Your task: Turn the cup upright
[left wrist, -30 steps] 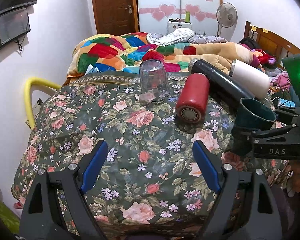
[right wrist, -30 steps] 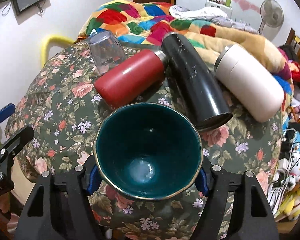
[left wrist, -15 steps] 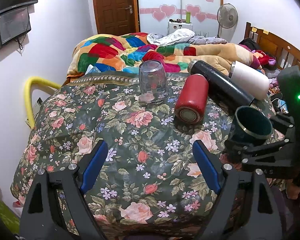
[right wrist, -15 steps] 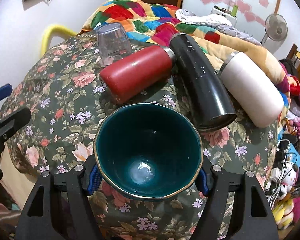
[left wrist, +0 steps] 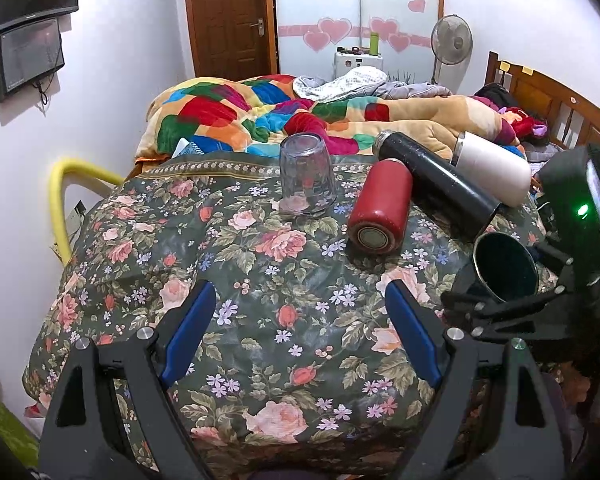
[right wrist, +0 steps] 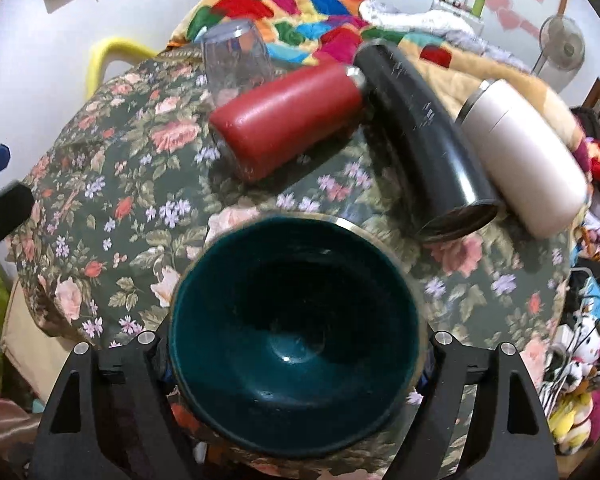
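My right gripper is shut on a dark teal cup with a gold rim, its mouth facing the camera. In the left wrist view the same cup shows at the right, tilted on its side above the floral cloth's right edge, held by the right gripper. My left gripper is open and empty over the near part of the cloth. A clear glass stands upside down at the far side.
A red bottle, a black flask and a white bottle lie on their sides on the floral cloth. A colourful quilt is heaped behind. A yellow rail stands at the left edge.
The right gripper has tipped the teal cup from upright-looking toward its side and drawn it lower and to the right. The left gripper has barely moved.
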